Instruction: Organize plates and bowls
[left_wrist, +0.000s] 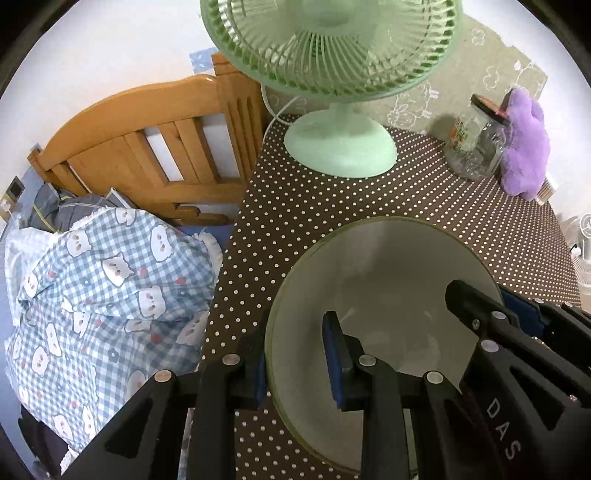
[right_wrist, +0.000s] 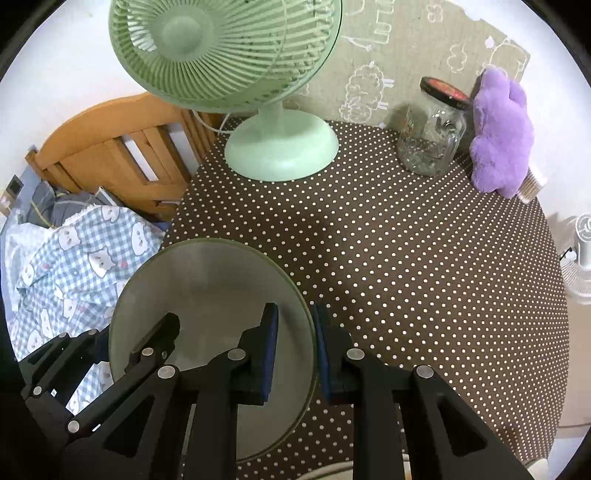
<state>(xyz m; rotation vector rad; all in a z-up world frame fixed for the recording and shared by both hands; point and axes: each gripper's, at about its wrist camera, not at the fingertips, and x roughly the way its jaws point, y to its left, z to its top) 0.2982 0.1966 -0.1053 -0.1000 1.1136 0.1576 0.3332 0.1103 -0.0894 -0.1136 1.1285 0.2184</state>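
Left gripper (left_wrist: 299, 365) is clamped on the near-left rim of the bowl (left_wrist: 384, 280), one pad inside, one outside. Right gripper (right_wrist: 295, 350) has the opposite rim pinched the same way, so I've got the bowl held from both sides.

Bowl sits over the near-left corner of the tabletop (right_wrist: 406, 258), and from the right wrist its left part overhangs the tabletop edge toward the bed (left_wrist: 110, 280). I can't tell from either view if the base is touching the cloth.

Clearance: open dotted cloth to the right and ahead. Fan (right_wrist: 280, 147) base stands well behind the bowl, glass jar (right_wrist: 430, 144) and purple plush (right_wrist: 502, 136) at the far right, both well apart from it. Wooden headboard (left_wrist: 155, 147) just beyond the left edge.

Bowl is mouth-up, slightly tilted toward me. It's round, so no long axis. Pale grey-green, frosted look, thin greener rim, nothing inside.
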